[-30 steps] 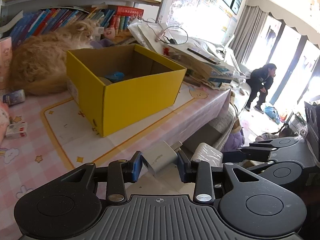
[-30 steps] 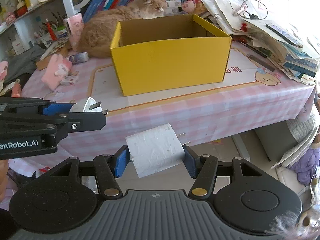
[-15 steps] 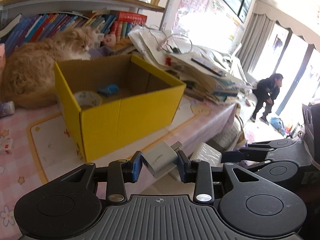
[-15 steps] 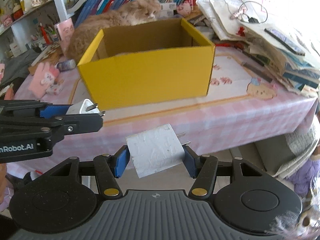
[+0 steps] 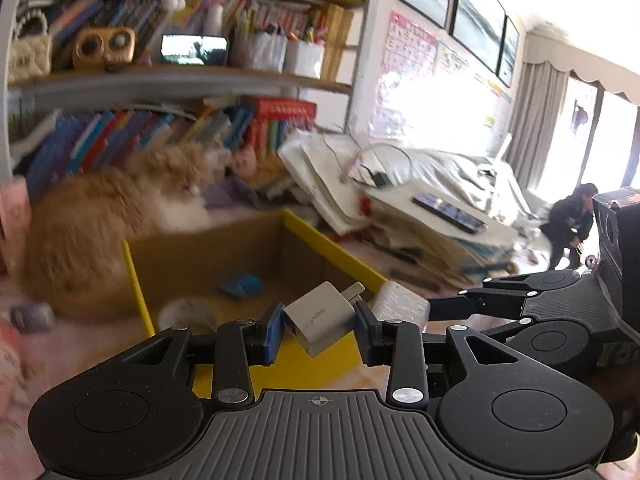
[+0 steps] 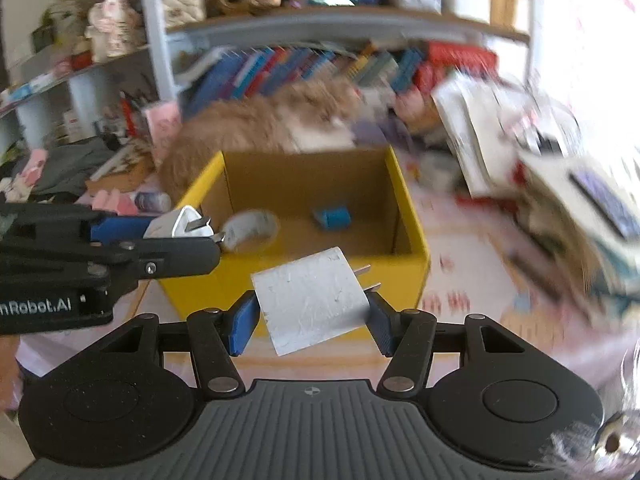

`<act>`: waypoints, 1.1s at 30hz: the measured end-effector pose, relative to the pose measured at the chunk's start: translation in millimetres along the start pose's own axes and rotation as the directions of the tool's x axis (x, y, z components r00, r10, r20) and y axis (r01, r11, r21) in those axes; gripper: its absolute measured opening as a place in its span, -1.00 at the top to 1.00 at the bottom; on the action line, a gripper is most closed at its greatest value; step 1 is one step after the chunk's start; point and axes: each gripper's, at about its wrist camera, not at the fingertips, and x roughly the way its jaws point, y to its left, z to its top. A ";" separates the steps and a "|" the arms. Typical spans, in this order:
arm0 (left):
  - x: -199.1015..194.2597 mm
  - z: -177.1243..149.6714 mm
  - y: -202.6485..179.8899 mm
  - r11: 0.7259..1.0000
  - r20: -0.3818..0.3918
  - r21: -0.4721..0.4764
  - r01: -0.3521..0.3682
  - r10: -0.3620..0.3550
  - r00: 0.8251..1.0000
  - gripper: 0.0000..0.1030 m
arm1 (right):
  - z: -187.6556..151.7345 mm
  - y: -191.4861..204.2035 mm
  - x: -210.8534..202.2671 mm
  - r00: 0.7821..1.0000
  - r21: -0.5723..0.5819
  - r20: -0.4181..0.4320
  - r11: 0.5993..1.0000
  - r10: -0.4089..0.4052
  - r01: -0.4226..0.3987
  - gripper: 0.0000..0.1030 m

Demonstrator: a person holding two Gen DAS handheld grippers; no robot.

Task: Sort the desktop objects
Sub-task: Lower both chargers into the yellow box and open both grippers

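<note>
Two claws, left claw [image 5: 319,328] and right claw [image 6: 311,317], each pinch a seemingly white charger above the yellow box [image 6: 407,216].

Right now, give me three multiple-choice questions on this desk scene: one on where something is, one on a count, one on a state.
1. Where is the roll of tape?
A. inside the yellow box
B. on the shelf
C. under the cat

2. How many things lie in the box?
A. none
B. two
C. five

3. What is the left gripper doing?
A. hanging open
B. shut on a grey charger
C. shut on a book

Answers: 1 A, the tape lies on the box floor. 2 B, only the tape and a blue object show there. 3 B, the charger sits clamped between the left gripper's fingers.
</note>
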 end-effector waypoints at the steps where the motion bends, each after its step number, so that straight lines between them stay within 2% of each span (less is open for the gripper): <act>1: 2.4 3.7 1.1 1.000 0.004 0.007 -0.014 0.014 1.000 0.31 | 5.0 -2.7 3.2 1.000 -0.016 0.011 1.000 0.007 -0.007 -0.06; 4: 13.9 12.9 7.5 0.998 0.002 0.027 -0.059 0.059 0.998 0.31 | 18.2 -9.8 13.8 0.999 -0.053 0.037 0.998 0.024 -0.022 -0.06; 9: 46.1 23.8 26.1 0.995 -0.062 0.028 -0.096 0.098 0.993 0.31 | 38.5 -18.1 41.0 0.999 -0.157 0.033 0.987 0.043 -0.038 -0.06; 14: 80.7 28.4 37.0 0.985 -0.140 0.079 -0.154 0.164 0.976 0.31 | 56.9 -21.7 82.9 0.997 -0.304 -0.062 0.950 0.047 -0.064 -0.06; 17: 97.1 25.1 41.3 0.985 -0.190 0.063 -0.158 0.167 0.968 0.31 | 65.3 -22.6 106.6 0.991 -0.344 -0.127 0.935 0.044 -0.085 -0.06; 20: 111.3 18.4 40.7 0.980 -0.222 0.086 -0.181 0.196 0.955 0.31 | 69.3 -19.6 125.1 0.986 -0.382 -0.164 0.919 0.032 -0.093 -0.06; 26: 131.3 5.6 52.3 0.979 -0.325 0.044 -0.199 0.202 0.924 0.31 | 63.6 -14.9 161.3 0.960 -0.467 -0.279 0.871 0.016 -0.151 -0.06; 29: 136.2 -0.4 48.5 0.978 -0.347 0.080 -0.193 0.209 0.914 0.31 | 64.2 -18.3 173.0 0.946 -0.475 -0.324 0.863 0.013 -0.175 -0.06; 33: 138.5 -1.9 50.0 0.980 -0.352 0.052 -0.194 0.200 0.914 0.30 | 60.6 -16.9 180.1 0.941 -0.533 -0.338 0.829 -0.026 -0.169 0.00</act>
